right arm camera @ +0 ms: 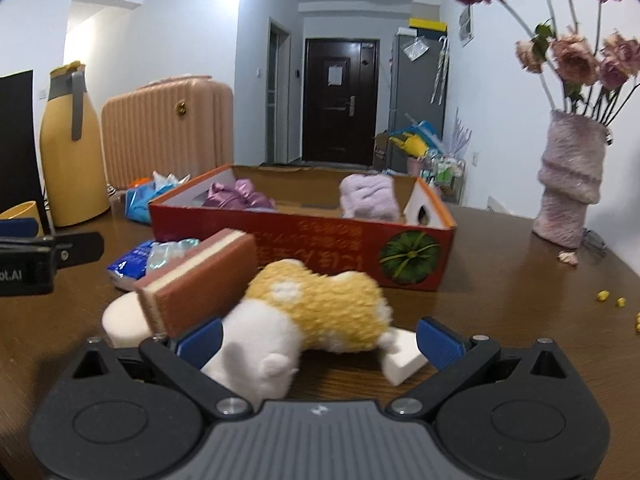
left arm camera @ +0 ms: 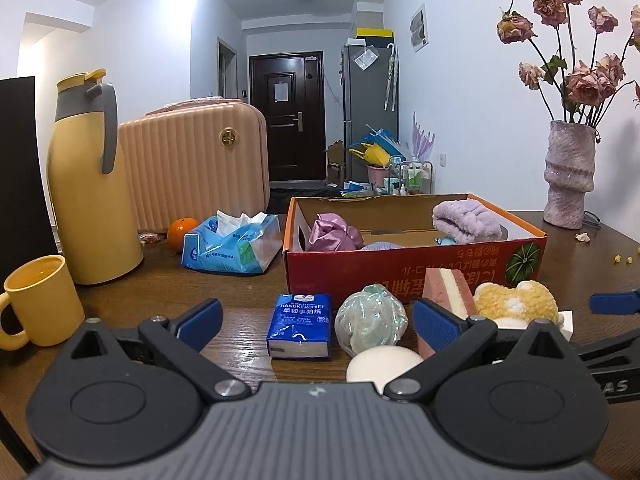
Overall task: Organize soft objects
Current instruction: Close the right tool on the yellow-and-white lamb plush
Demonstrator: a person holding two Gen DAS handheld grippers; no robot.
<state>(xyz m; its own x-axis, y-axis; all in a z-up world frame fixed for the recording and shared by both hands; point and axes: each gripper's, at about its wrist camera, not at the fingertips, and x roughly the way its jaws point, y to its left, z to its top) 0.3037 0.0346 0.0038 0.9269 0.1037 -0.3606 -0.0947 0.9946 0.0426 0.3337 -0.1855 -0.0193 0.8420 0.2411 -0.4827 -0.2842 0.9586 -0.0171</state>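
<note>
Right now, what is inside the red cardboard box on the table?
In the red box lie a shiny pink cloth, a folded lilac towel and a small pale purple piece. A bit of blue shows beside the towel; the front wall covers the rest.

In front of the box (left arm camera: pixel 412 268) lie, left to right, tissue pack (left arm camera: pixel 300 328), scrunchie (left arm camera: pixel 370 318), sponge (left arm camera: pixel 444 292), plush (left arm camera: pixel 516 302).

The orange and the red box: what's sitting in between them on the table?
A blue tissue pack, open with white tissues poking out, lies between the orange and the red box in the left wrist view.
</note>
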